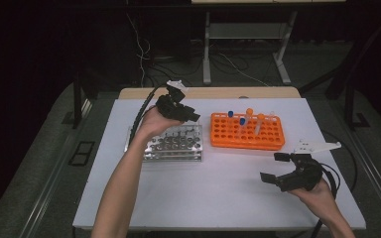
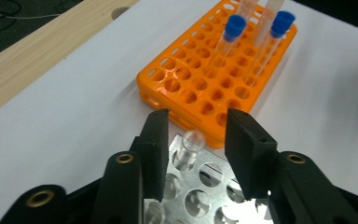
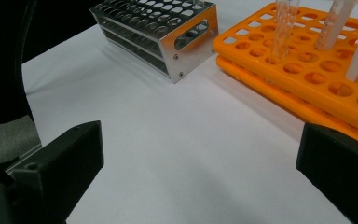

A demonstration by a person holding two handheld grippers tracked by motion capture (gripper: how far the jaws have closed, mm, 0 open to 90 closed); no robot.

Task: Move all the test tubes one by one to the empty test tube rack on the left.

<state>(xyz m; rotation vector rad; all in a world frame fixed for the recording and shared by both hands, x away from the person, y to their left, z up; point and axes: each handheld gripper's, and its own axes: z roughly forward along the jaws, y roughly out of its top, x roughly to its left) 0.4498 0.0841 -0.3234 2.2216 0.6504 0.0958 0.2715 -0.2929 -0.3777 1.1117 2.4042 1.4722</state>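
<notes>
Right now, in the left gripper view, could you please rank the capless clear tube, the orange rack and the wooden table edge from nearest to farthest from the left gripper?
1. Capless clear tube: standing in the metal rack, between the open jaws of the left gripper, untouched.
2. Orange rack: just beyond, centre.
3. Wooden table edge: farthest, upper left.

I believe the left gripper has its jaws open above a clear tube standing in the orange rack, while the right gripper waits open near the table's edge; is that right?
Not quite: the clear tube between the left gripper jaws stands in the metal rack, not the orange rack, as the left gripper view shows. The rest holds: the jaws are open above it, and the right gripper waits open near the table's edge.
</notes>
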